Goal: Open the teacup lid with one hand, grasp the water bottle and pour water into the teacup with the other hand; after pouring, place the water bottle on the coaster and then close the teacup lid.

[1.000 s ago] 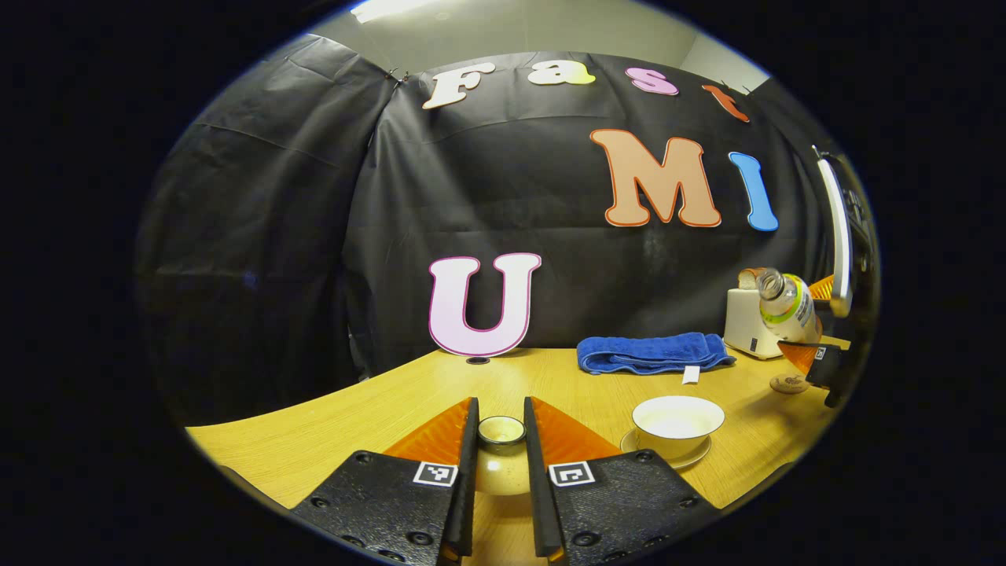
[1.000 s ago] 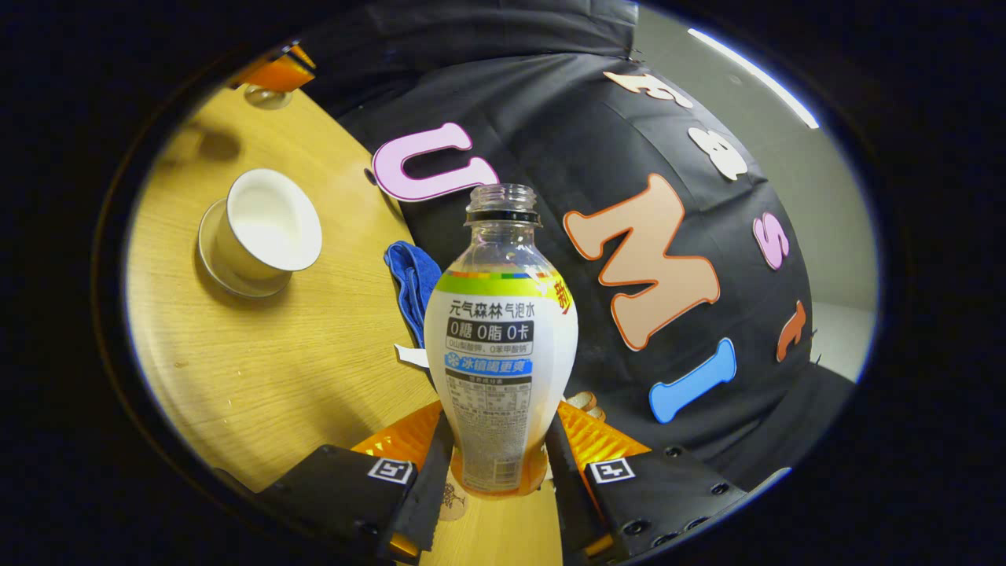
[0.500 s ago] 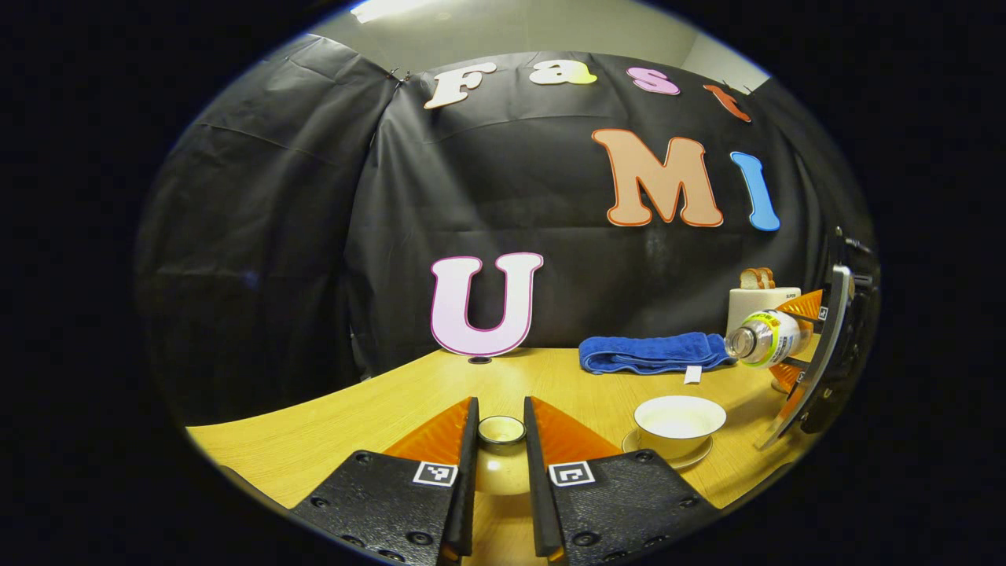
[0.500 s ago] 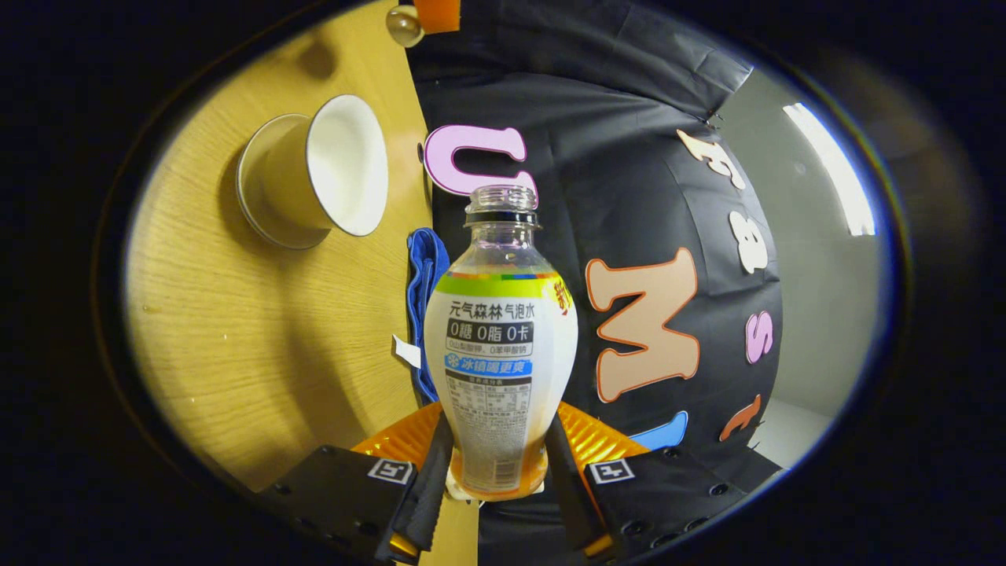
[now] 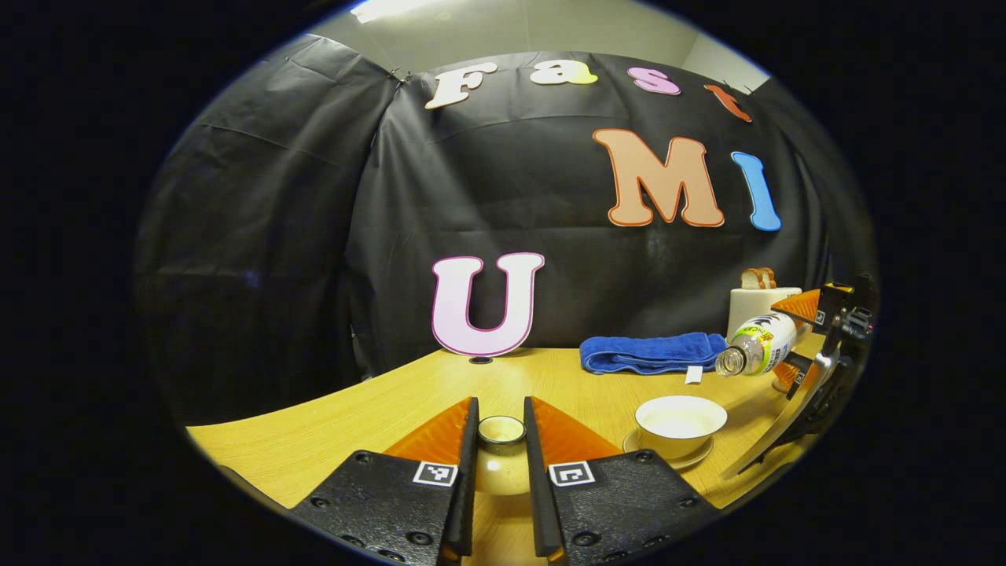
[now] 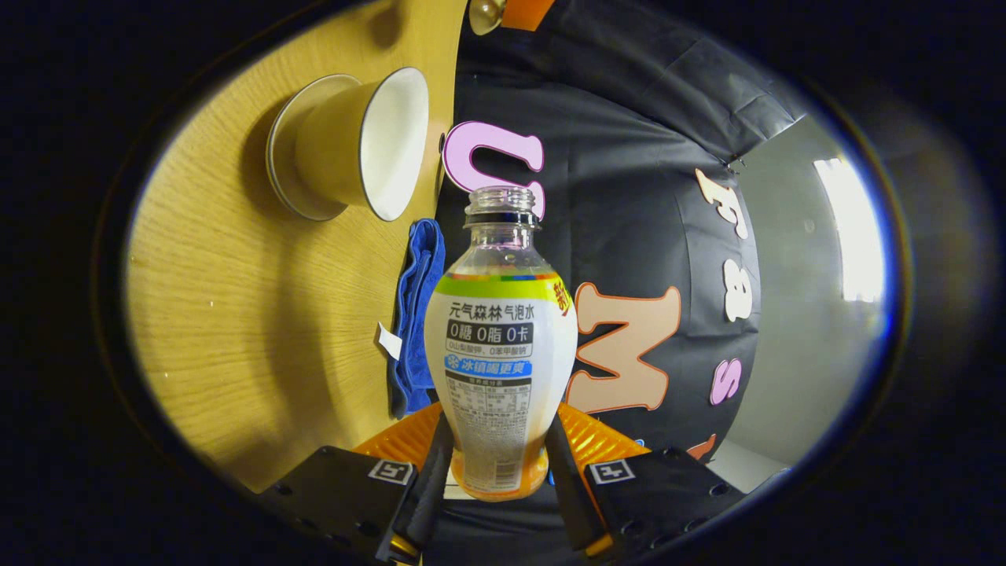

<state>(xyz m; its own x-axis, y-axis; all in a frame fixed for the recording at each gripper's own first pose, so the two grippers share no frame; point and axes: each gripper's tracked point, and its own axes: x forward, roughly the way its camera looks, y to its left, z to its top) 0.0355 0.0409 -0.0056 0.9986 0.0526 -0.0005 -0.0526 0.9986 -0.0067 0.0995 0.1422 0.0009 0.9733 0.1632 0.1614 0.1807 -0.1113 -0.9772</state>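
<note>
My left gripper [image 5: 500, 415] is shut on the cream teacup lid [image 5: 501, 431], held low over the wooden table [image 5: 354, 409]. The lidless white teacup [image 5: 680, 418] stands on its saucer [image 5: 668, 457] to the right of it. Above and right of the cup, my right gripper [image 5: 792, 339] is shut on the uncapped water bottle [image 5: 756, 350]. The bottle lies almost level, its mouth pointing left and slightly down. In the right gripper view the bottle [image 6: 501, 346] rises between my fingers [image 6: 435, 464], with the teacup [image 6: 361, 145] at the upper left. I see no water stream.
A folded blue towel [image 5: 652, 353] lies behind the cup at the wall. A white toaster [image 5: 750, 305] with bread in it stands at the back right. In the right gripper view the towel [image 6: 416, 314] shows just left of the bottle.
The right gripper has rolled the bottle from leaning to almost level and brought its mouth down toward the teacup. The left gripper and the lid have stayed put.
</note>
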